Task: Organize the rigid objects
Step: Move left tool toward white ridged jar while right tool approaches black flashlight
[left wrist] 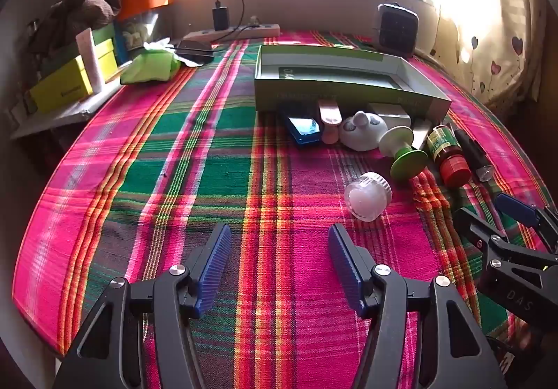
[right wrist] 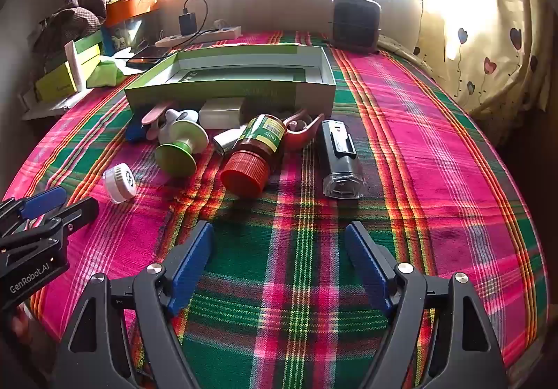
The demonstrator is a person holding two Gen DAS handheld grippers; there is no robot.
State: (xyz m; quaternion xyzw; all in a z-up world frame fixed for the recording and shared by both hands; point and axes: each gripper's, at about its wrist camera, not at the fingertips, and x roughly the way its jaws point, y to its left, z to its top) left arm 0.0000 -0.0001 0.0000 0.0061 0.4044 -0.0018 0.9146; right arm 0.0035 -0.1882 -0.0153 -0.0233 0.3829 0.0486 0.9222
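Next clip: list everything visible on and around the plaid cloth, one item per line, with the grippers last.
box: 1, green, open, empty, mid-cloth
bottle: 1, brown with red cap, lying in front of box
torch: 1, black, right of bottle
spool: 1, green and white, left of bottle
small jar: 1, clear with white cap, lying nearest the grippers
round white gadget: 1, against box front
blue device: 1, leftmost in the row
small white box: 1, against box front
power strip: 1, white, far edge
small heater: 1, dark, far right
yellow-green boxes: several, left shelf
left gripper: 1, black with blue fingers, open
right gripper: 1, same, open
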